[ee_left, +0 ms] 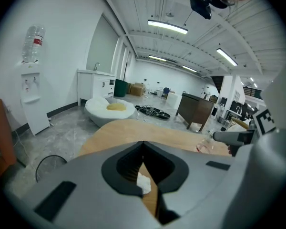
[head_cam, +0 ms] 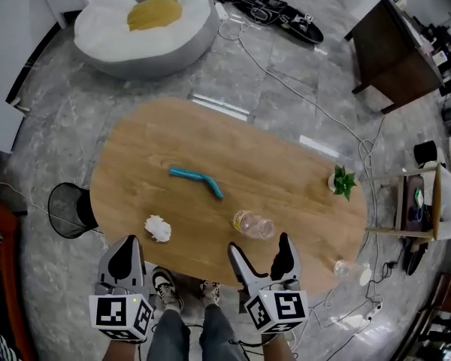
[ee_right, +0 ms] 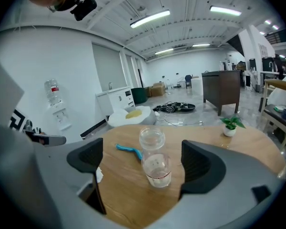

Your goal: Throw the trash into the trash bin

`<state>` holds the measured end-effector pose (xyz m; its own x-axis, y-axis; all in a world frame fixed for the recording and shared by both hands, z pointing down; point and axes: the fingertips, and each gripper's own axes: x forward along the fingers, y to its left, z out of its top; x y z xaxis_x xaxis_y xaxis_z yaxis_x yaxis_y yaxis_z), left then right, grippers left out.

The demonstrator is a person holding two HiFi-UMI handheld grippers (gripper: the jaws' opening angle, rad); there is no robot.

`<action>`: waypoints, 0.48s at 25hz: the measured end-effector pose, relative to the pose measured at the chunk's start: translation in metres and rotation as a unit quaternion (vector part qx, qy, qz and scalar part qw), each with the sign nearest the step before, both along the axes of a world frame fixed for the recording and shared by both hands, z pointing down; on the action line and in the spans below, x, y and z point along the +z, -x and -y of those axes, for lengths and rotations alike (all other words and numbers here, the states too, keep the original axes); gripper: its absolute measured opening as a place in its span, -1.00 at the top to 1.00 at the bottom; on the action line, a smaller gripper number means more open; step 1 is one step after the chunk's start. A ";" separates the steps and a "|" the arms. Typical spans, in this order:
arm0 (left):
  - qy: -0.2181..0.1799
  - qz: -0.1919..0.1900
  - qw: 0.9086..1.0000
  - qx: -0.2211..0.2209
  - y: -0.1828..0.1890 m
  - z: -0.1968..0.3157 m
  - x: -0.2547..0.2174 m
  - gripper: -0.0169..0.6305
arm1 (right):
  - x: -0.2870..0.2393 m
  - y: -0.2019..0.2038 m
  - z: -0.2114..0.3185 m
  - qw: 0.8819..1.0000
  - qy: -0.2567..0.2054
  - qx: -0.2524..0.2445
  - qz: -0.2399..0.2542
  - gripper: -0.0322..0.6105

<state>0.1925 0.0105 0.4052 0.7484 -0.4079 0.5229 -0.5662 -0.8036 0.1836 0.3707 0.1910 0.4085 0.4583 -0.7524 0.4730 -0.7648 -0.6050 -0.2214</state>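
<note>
Plainly, the trash all lies on the oval wooden counter (head_cam: pixel 210 138). A crumpled ball of white paper (head_cam: pixel 157 229) is near the front edge. A clear plastic bottle (head_cam: pixel 254 224) lies on its side to the right of the paper, and a bent blue strip (head_cam: pixel 197 180) lies further in, behind the two. One more clear container (head_cam: pixel 351 270) sits at the right front edge, too blurred to name exactly. The trash bin (head_cam: pixel 71 210), a black wire basket, stands on the floor just beside the left end of the counter, with the counter's rim between it and the paper. A small potted plant (head_cam: pixel 343 180) stands near the right end, and a white beanbag (head_cam: pixel 146 21) lies on the floor beyond. Both grippers are held low at the near edge, above the person's legs, pointing forward and somewhat down. The left gripper (head_cam: pixel 127 248) has its jaws together and holds nothing, with the paper just ahead of it. The right gripper (head_cam: pixel 260 248) has its jaws wide apart, and the bottle lies just ahead of them, not touched.
</note>
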 end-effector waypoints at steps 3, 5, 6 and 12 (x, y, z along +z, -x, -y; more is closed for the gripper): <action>0.006 0.001 1.000 -0.007 0.004 0.002 0.010 0.97 | 0.010 -0.001 0.004 1.000 0.005 -0.010 -0.006 -0.71; 0.010 0.003 1.000 -0.012 0.008 0.000 0.016 0.97 | 0.016 -0.003 0.004 1.000 0.010 -0.012 -0.009 -0.68; 0.013 0.004 1.000 -0.014 0.010 -0.001 0.019 0.97 | 0.018 -0.004 0.003 1.000 0.012 -0.011 -0.012 -0.65; 0.020 0.015 0.999 -0.026 0.021 0.001 0.028 0.97 | 0.027 -0.015 -0.002 1.000 0.021 0.004 -0.017 -0.18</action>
<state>0.1716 0.0098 0.4336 0.7102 -0.4239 0.5621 -0.6125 -0.7656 0.1966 0.3854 0.1932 0.4351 0.4809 -0.7285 0.4879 -0.7661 -0.6198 -0.1703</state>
